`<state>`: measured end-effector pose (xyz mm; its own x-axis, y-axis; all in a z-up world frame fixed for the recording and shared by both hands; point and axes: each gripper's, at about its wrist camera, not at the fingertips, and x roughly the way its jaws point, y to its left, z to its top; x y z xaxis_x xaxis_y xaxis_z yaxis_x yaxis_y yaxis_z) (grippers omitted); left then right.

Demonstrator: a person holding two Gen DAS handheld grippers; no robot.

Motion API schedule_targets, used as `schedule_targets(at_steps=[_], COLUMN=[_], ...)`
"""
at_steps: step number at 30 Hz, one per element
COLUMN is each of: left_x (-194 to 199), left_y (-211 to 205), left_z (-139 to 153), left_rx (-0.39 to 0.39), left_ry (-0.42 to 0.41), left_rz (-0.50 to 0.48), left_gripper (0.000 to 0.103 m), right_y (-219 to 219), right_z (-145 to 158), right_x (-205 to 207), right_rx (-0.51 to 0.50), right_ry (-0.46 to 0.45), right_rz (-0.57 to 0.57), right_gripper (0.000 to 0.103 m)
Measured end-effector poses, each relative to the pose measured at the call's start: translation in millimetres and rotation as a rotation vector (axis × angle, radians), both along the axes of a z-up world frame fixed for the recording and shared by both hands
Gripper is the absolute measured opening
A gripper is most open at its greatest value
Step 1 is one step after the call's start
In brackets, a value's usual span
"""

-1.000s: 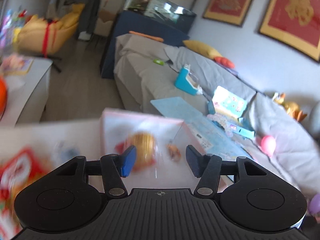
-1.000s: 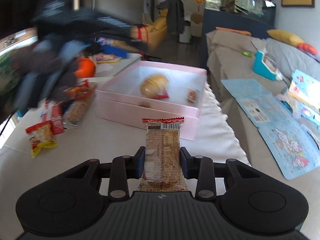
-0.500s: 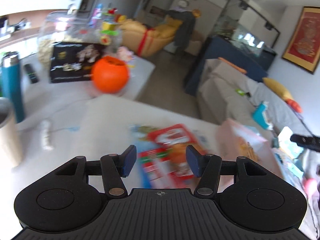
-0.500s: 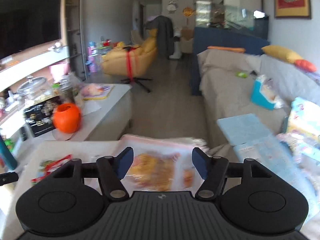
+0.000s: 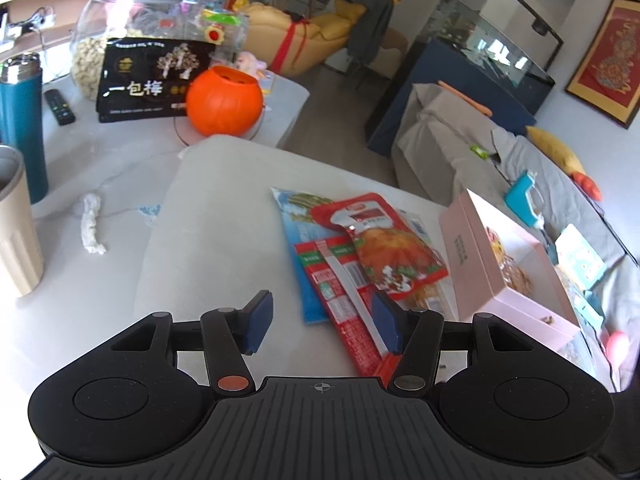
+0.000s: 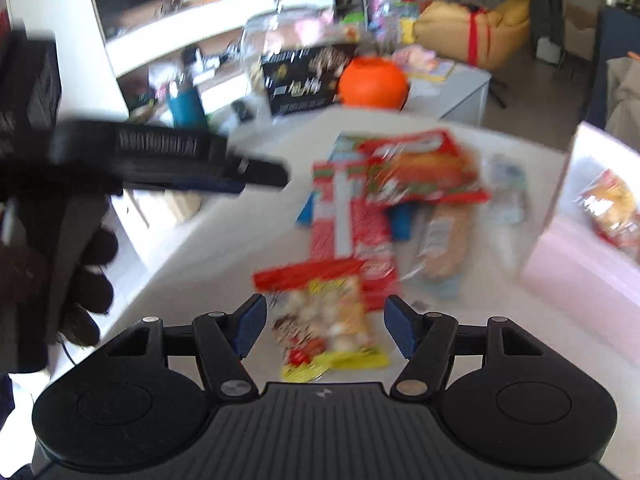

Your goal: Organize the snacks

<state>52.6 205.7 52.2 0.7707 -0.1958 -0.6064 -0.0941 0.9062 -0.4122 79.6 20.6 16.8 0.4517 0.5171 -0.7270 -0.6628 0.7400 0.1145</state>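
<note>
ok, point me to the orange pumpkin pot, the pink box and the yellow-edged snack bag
orange pumpkin pot (image 5: 224, 102), left wrist view, front of its round body.
pink box (image 5: 470, 256), left wrist view, its near outer wall.
yellow-edged snack bag (image 6: 326, 316), right wrist view, middle of the bag's face.

The one text I can read is on the black box (image 5: 154, 76) standing at the far left of the table, beside the orange pumpkin-shaped pot (image 5: 224, 102): large white Chinese characters, 一包棒, with smaller print under them that I can't make out. The snack packets (image 5: 352, 248) near the table's middle carry print too, but it is too small and blurred for me.
</note>
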Motion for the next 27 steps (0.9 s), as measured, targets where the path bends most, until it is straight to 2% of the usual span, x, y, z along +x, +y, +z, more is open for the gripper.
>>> schedule_targets(at_steps=[1,2,5,8,12,15,17,20,22,23,25,27], left_x=[0,2,14,39,84,124,146,161,166,166,165,166], left_y=[-2,-4,-16,-30,-44,-56,-71,-98,-109,-110,-107,-99], left_z=[0,1,5,12,17,7,-2,0,-1,-2,-3,-4], left_rx=[-0.002,-0.009,-0.043,-0.092,-0.087,-0.02,0.027,0.194,0.271,0.295,0.313,0.286], left_ry=[0.001,0.002,0.014,0.027,0.058,0.137,0.189,0.173,0.16,0.151,0.14,0.136], left_rz=[-0.007,-0.016,-0.064,-0.076,0.006,0.037,0.013,-0.021,-0.039,-0.044,-0.052,-0.046], left_gripper=[0.06,0.06,0.06,0.06,0.06,0.06,0.059,0.061,0.063,0.063,0.063,0.063], right_y=[1,1,-13,-37,-76,-108,-126,-141,-150,-154,-162,-165], right_z=[-4,-6,-6,-3,-1,-2,-6,-20,-30,-31,-27,-29], right_x=[-1,-3,-18,-23,-27,-28,-28,-25,-20,-18,-19,-19], right_rx=[-0.005,-0.013,-0.035,-0.03,-0.043,-0.051,-0.077,-0.126,-0.112,-0.094,-0.054,-0.045], right_ry=[0.014,0.012,-0.045,-0.076,-0.123,-0.152,-0.201,-0.276,-0.259,-0.23,-0.231,-0.215], right_rz=[0.003,0.001,-0.008,-0.073,-0.175,-0.269,-0.346,-0.425,-0.449,-0.455,-0.47,-0.469], right_gripper=[0.064,0.057,0.046,0.043,0.043,0.043,0.045,0.059,0.062,0.062,0.063,0.064])
